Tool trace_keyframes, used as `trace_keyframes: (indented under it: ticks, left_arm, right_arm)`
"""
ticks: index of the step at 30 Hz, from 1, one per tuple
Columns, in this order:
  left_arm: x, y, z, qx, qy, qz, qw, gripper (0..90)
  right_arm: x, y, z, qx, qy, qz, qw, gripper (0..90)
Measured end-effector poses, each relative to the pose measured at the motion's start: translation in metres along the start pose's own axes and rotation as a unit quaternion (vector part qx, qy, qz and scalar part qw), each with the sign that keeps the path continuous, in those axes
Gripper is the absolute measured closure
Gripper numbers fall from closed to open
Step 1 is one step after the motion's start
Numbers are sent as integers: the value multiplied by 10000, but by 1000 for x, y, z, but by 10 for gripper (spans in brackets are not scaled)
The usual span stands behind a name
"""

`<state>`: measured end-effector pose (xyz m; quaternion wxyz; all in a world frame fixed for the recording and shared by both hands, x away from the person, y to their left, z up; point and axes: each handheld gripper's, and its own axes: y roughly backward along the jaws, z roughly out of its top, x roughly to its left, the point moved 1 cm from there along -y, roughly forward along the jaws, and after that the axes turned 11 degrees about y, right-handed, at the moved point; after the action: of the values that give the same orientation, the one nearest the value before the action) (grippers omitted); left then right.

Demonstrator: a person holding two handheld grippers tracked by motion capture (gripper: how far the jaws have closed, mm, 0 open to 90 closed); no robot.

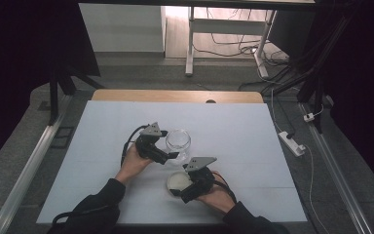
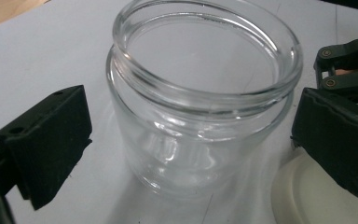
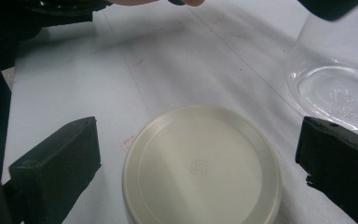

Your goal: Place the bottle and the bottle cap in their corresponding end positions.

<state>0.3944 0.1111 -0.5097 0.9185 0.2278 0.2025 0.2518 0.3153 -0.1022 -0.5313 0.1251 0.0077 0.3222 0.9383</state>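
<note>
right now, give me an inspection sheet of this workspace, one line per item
surface: white table, bare apart from the two things; faint reddish marks near the lid in the right gripper view
job's things: glass jar upright, open, nothing seen inside; cream lid flat on the table beside it, off the jar
clutter: nothing seen
grippers: left hand-held gripper open, jaws either side of the jar, not touching; right hand-held gripper open, jaws either side of the lid, not touching
cables: black cable trails from the left gripper; loose wires on the floor beyond
surroundings: white power strip on the floor at right; white frame legs behind the table
</note>
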Motion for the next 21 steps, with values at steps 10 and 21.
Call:
trace_keyframes:
  ticks: [10,21]
  left_arm:
    - [-4,15,-4,25,30,106,9999,0]
    - [-10,35,-13,54,77,122,9999,0]
  right_arm:
    - [1,7,2,-100,-37,-61,9999,0]
    - [1,16,3,-220,-37,-137,9997,0]
